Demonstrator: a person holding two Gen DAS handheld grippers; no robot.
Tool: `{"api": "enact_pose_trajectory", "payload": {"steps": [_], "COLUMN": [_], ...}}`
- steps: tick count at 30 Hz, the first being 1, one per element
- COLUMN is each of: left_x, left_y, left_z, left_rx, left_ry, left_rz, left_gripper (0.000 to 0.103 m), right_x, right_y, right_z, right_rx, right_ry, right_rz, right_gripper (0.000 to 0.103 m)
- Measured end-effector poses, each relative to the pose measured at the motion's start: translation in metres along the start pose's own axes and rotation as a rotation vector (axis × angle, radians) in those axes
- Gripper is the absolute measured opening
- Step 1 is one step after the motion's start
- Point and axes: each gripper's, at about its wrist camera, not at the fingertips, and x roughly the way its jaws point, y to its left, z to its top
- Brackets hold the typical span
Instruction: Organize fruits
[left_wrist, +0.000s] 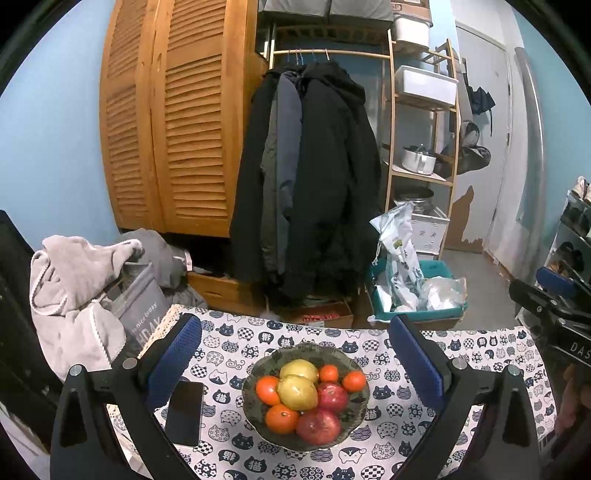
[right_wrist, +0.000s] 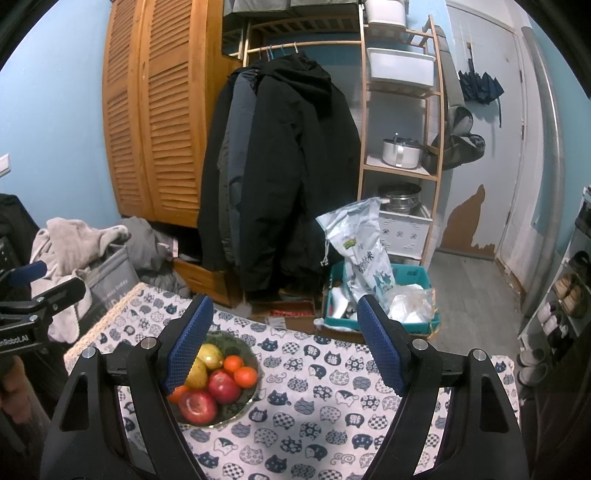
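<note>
From the left wrist camera, the left gripper (left_wrist: 295, 365) hangs above a table covered with a cat-print cloth (left_wrist: 406, 410), its two blue-padded fingers (left_wrist: 176, 363) spread wide and holding nothing. Between them on the cloth sits a dark bowl (left_wrist: 360, 397) of fruit: two yellow lemons (left_wrist: 297, 391), two red apples (left_wrist: 318, 426) and four small oranges (left_wrist: 281, 418). A black phone (left_wrist: 184, 413) lies flat on the cloth just left of the bowl, partly behind the left finger. The other tool shows at the right edge. From the right wrist camera, the right gripper (right_wrist: 282, 345) also hangs wide open and empty over the cloth (right_wrist: 314, 406). The bowl (right_wrist: 242, 345) sits to the left, its near side hidden behind the left finger (right_wrist: 188, 347); here two lemons (right_wrist: 210, 356), two apples (right_wrist: 197, 406) and three oranges (right_wrist: 245, 376) are visible.
</note>
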Motion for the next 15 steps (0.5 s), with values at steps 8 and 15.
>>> {"api": "enact_pose_trajectory", "payload": {"steps": [8, 15], "left_x": [-0.0001, -0.001], "left_y": [0.0004, -0.0008], "left_z": [0.0004, 0.0012], "left_rx": [-0.002, 0.001], "left_ry": [-0.001, -0.002], "left_rz": [-0.002, 0.01], "left_gripper": [0.102, 0.102], "right_x": [-0.0003, 0.0002], "right_y": [-0.0004, 0.0029], "right_z": [0.0001, 0.0039], "right_rx": [0.001, 0.004], "right_ry": [-0.001, 0.003], "right_rz": [-0.001, 0.0], "right_gripper": [0.079, 0.079]}}
